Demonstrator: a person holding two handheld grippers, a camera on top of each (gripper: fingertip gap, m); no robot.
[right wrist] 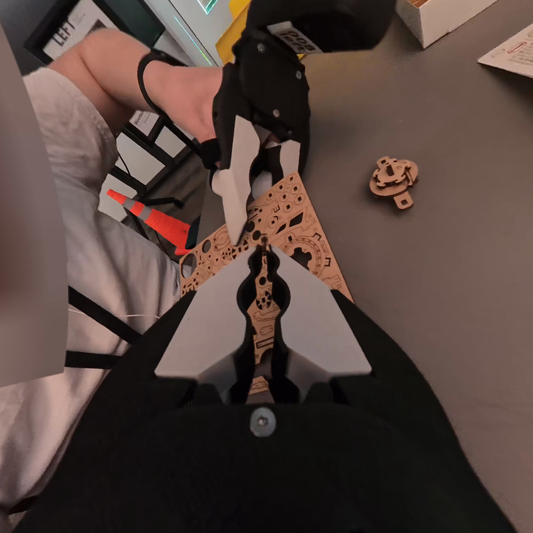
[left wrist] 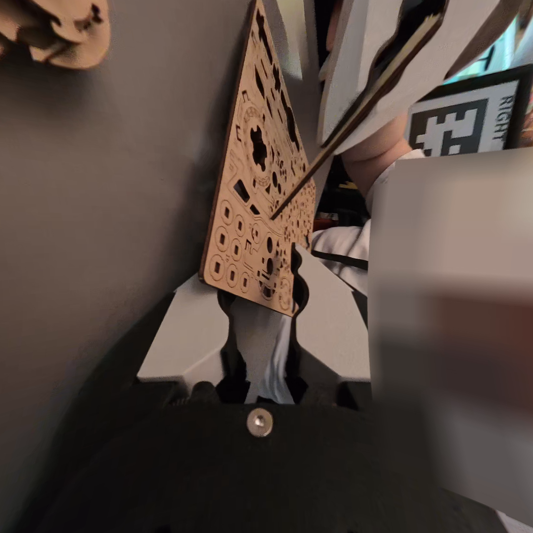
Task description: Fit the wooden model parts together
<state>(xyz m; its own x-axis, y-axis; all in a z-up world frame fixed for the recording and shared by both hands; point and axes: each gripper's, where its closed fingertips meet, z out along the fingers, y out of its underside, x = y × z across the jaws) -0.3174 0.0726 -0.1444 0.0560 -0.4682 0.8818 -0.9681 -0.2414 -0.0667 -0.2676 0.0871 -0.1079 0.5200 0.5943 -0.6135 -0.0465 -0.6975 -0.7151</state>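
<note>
Gripping the flat laser-cut plywood parts sheet (left wrist: 256, 184) by its corner, the left gripper (left wrist: 259, 291) holds it upright. The right gripper (right wrist: 264, 251) pinches a thin dark wooden stick (left wrist: 311, 178), its long axis aimed at the sheet's face directly ahead.

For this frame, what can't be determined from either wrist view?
- Left wrist view: how the left gripper clamps the wooden sheet; the sheet covers one fingertip.
- Right wrist view: what the right gripper pinches; only a tiny dark tip shows.
- Left wrist view: the assembled wooden piece is blurred and cut off by the top edge.
- Right wrist view: the sheet's near part sits behind the gripper's fingers.
- Both views: mosaic patches cover parts of the picture.
</note>
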